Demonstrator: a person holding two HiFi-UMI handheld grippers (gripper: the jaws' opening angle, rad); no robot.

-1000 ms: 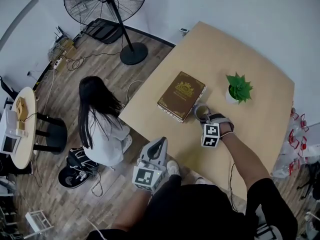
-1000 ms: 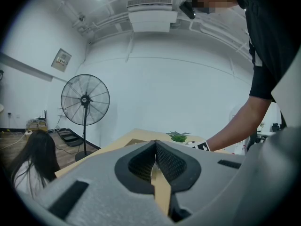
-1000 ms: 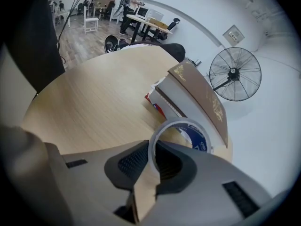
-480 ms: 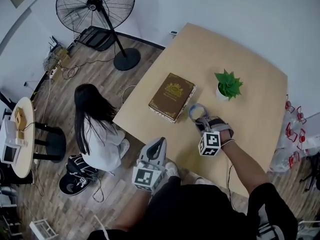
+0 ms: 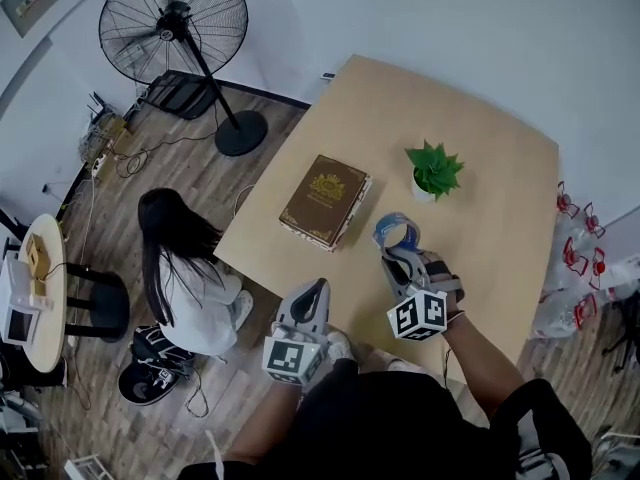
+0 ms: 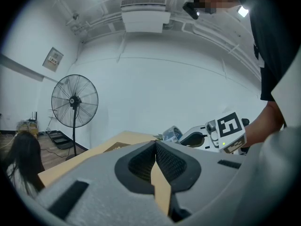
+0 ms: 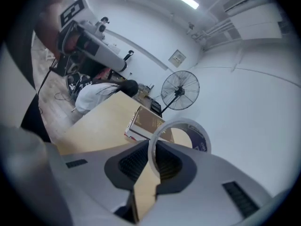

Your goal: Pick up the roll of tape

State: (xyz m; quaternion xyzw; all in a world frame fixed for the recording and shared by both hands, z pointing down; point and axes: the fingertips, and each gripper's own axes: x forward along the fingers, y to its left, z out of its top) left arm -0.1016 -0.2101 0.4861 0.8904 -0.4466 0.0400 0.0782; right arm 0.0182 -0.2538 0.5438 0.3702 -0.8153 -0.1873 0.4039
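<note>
Tape (image 5: 397, 233) looked clear of the table (image 5: 480, 118), at 4 o'clock from the book (image 5: 323, 200), its wall pinched in the near-closed right gripper (image 5: 398, 258), one jaw through the hole for a safer hold, while the unneeded left gripper (image 5: 312, 294) sat closed and empty.

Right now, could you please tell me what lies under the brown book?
The book lies flat on the wooden table, close to its near edge, with bare tabletop showing all around it. Whatever may be directly beneath is covered by the book itself and cannot be seen.

L gripper (image 6: 155, 144) jaws together, fan (image 6: 74, 100) left bg
</note>
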